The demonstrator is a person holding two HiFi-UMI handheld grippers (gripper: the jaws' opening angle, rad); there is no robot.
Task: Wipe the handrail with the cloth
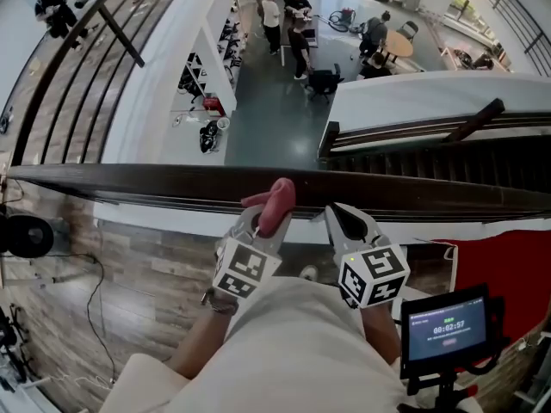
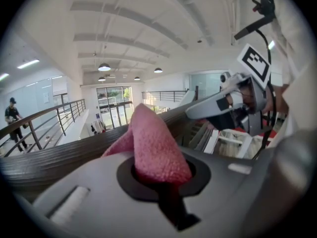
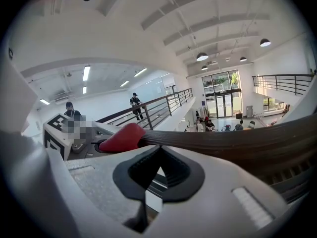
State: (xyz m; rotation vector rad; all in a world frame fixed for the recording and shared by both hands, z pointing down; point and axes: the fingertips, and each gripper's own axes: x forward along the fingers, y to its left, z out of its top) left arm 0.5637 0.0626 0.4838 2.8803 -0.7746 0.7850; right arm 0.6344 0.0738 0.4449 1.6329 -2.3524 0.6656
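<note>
Evidently poised to start wiping, with left gripper (image 1: 261, 222) fingers clamped on the pink cloth (image 1: 275, 201) at the handrail (image 1: 129, 181), right gripper (image 1: 344, 223) fingers closed empty alongside; next, press down and slide along.

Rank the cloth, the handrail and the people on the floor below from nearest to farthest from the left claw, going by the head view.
1. The cloth, clamped in the left claw.
2. The handrail, just ahead, running across.
3. The people on the floor below, far beyond, top centre.
</note>
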